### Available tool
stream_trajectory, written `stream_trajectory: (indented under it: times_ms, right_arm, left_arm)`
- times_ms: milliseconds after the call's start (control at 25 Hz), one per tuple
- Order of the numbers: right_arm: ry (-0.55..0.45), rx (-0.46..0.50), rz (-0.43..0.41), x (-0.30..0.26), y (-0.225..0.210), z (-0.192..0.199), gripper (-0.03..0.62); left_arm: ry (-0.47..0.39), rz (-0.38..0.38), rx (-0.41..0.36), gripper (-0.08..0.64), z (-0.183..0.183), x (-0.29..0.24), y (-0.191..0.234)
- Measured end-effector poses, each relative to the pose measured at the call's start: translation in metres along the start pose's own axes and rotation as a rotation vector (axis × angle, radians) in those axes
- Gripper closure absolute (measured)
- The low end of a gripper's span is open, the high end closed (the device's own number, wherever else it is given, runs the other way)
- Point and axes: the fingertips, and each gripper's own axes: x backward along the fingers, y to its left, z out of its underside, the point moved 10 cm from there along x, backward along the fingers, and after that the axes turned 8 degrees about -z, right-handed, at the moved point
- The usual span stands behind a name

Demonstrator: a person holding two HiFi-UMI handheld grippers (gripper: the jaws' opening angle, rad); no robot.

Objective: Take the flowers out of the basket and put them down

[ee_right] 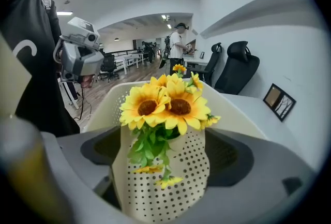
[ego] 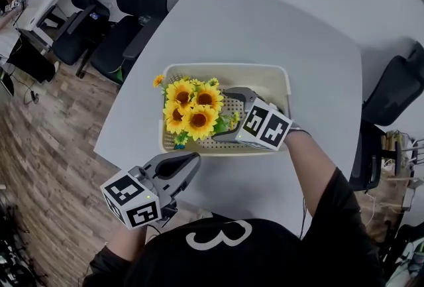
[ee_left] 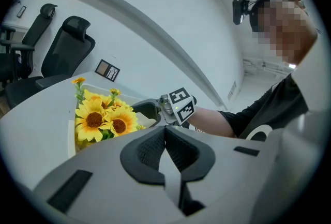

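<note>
- The flowers [ego: 192, 110] stand in the 9 o'clock half of the basket [ego: 225, 67] (a perforated cream one) on the white counter [ego: 265, 27].
- The right gripper [ego: 220, 114] reaches into the basket from 3 o'clock. Its jaws are wide apart, with the leafy stems between them and not pinched.
- The left gripper [ego: 189, 163] hovers at the basket's 7 o'clock, jaws together and empty.

Your black shirt [ego: 278, 259] carried one large white mark [ego: 218, 236] that read like a 3. The left cube [ego: 132, 198] and the right cube [ego: 266, 125] showed only black-and-white square patterns, no letters.
</note>
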Motion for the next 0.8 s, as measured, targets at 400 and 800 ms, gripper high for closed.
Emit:
stream_trajectory:
  times_ms: [400, 800]
  right_arm:
    - [0.006, -0.028, -0.027, -0.051, -0.012, 0.015, 0.089]
    - [-0.147, -0.038, -0.012, -0.065, -0.016, 0.011, 0.091]
  left_arm:
    - [-0.026, -0.050, 0.039, 0.548, 0.007, 0.011, 0.016]
    - [-0.019, -0.078, 0.074, 0.548, 0.027, 0.018, 0.016]
